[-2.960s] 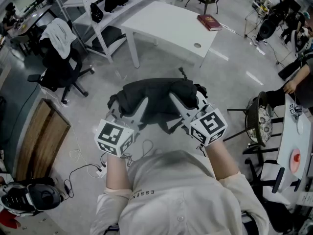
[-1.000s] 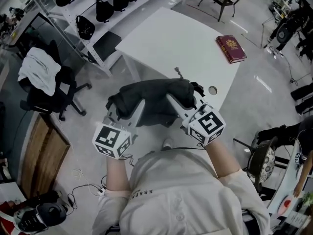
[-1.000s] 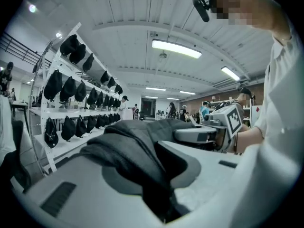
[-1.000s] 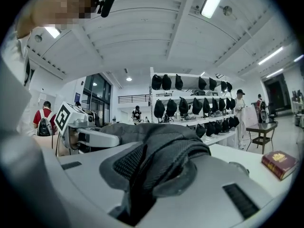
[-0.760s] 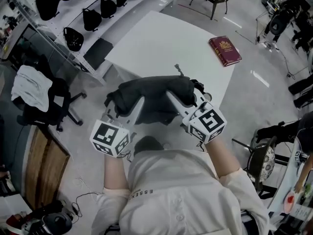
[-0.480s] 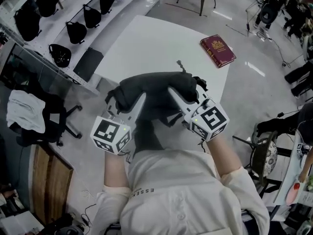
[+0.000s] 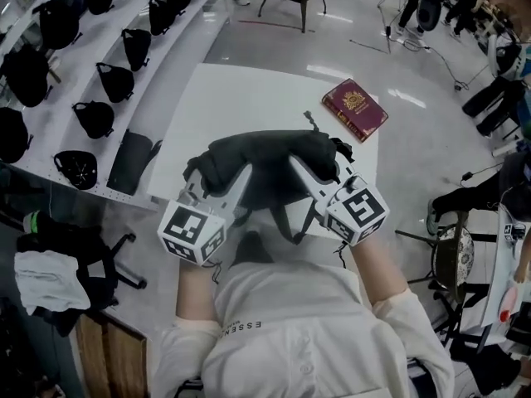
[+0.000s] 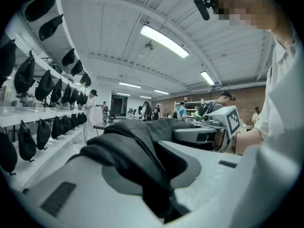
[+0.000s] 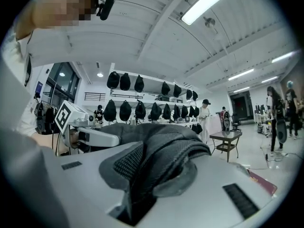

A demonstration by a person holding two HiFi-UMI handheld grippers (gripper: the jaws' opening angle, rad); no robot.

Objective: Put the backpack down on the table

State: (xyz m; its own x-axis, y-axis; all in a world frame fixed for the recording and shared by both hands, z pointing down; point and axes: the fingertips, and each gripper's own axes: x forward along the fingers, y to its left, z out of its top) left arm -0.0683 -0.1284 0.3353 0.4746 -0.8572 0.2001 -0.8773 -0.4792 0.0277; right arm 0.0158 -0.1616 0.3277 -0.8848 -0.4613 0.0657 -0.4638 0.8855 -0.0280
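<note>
The backpack [image 7: 267, 157] now hangs over the table [image 7: 222, 98] — a second ago, mostly floor. My left gripper [image 7: 239, 175] and right gripper [image 7: 296, 166] each pinch its fabric — lowering comes next.

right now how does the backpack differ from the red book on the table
The backpack is black, soft and slumped; the book is dark red, flat and rigid. The backpack is clamped by the left gripper and right gripper; the book lies free on the white table, near its far right corner. The backpack looks far bulkier than the thin book. Both show over the table in the head view.
</note>
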